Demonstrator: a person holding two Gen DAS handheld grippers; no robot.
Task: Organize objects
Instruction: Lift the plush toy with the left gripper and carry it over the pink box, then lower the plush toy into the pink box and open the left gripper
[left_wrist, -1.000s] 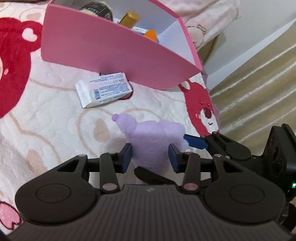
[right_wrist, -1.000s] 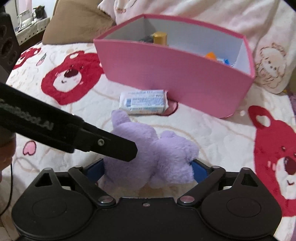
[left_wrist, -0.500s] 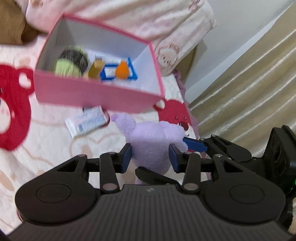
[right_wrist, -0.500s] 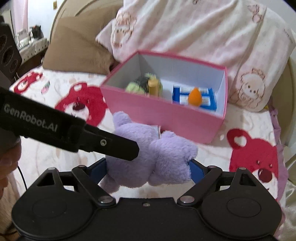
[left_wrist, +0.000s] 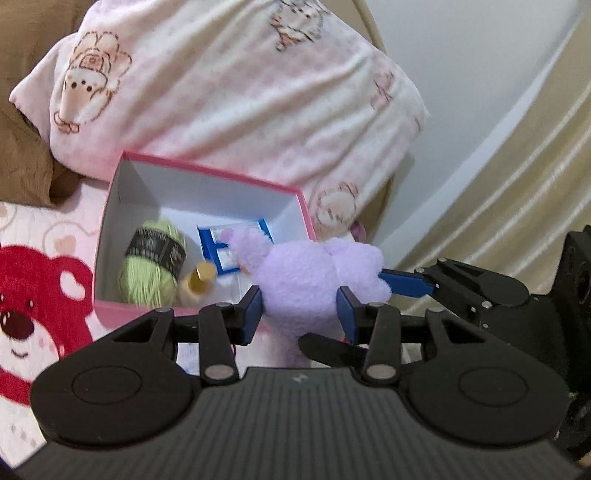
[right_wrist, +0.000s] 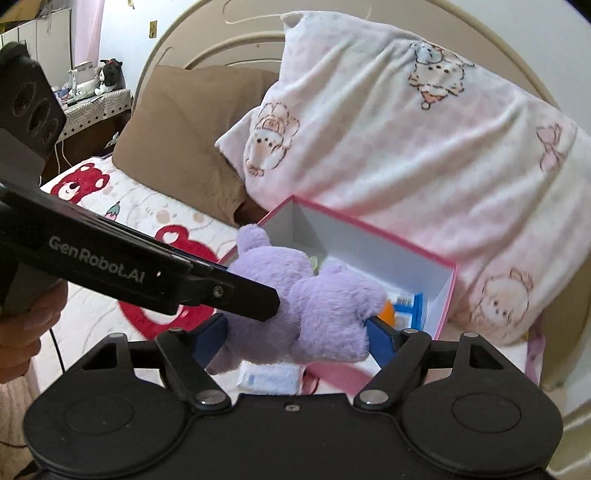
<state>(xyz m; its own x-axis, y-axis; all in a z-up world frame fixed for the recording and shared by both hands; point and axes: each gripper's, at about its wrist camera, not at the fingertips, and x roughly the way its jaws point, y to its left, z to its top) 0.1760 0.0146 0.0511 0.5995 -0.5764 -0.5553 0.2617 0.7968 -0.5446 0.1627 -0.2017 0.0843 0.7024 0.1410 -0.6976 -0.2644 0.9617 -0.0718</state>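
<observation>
The bed (left_wrist: 44, 266) fills the lower left of the left wrist view, its white quilted cover printed with red bears. At the head of it a pale pink pillow (right_wrist: 424, 147) with small cartoon animals leans against a cream curved headboard (right_wrist: 221, 40), with a brown pillow (right_wrist: 184, 136) to its left. In the upper left of the right wrist view a cluttered shelf or dresser shows, too small to read. A beige curtain (left_wrist: 517, 184) and white wall (left_wrist: 461, 55) close the right side of the left wrist view.

A pink box (left_wrist: 147, 310) sits on the bed in front of the pillows, holding green yarn (left_wrist: 151, 273), a gold-capped bottle (left_wrist: 201, 280) and a blue-framed packet (left_wrist: 218, 254). The purple plush toy (left_wrist: 303, 280) hangs in the air over the box's near right edge. The left hand-held gripper (left_wrist: 301, 314) pinches it at a narrow width, and the right hand-held gripper (right_wrist: 295, 332) grips it across a wider span. A white packet (right_wrist: 267, 376) lies on the bed below the toy.
</observation>
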